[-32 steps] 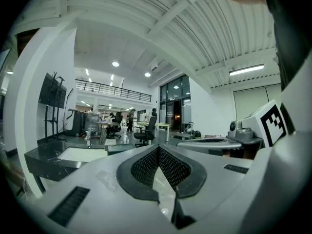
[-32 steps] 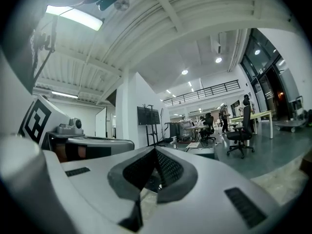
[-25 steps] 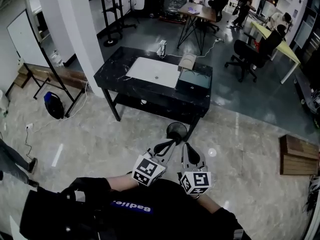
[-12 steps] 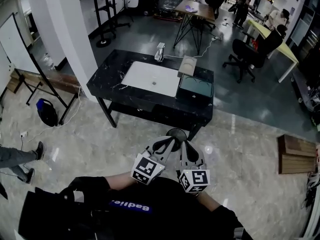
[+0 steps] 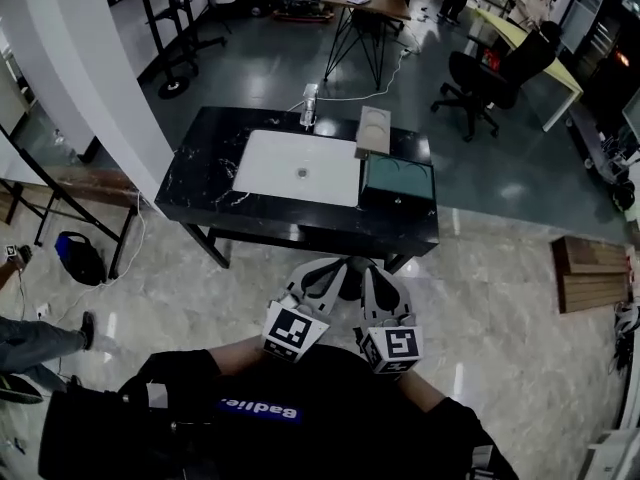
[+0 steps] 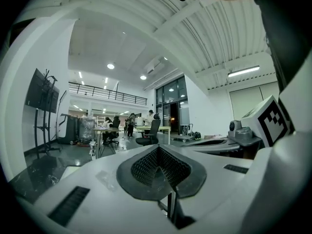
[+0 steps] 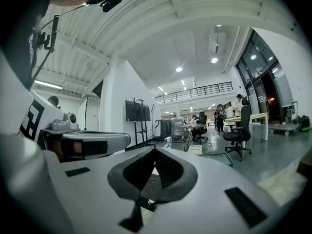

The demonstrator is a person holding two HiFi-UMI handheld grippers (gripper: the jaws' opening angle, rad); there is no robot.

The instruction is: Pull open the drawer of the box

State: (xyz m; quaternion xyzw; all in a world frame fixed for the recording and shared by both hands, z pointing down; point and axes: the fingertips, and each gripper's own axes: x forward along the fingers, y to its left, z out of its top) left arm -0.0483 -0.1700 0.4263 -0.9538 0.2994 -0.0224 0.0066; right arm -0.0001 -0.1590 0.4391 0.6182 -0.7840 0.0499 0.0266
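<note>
The box (image 5: 397, 181) sits on the table (image 5: 200, 183) at 12 o'clock, well apart from the left gripper (image 5: 343, 266) and right gripper (image 5: 363, 268). Both pairs of jaws are pinched together, empty.

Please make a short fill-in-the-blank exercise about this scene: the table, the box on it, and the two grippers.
1. In the head view, the box stands at the ___ end of the black table.
2. Beside the box lies a flat ___ mat.
3. The left gripper and the right gripper both have their jaws ___, with nothing between them.

Missing words: right; white; shut.
</note>
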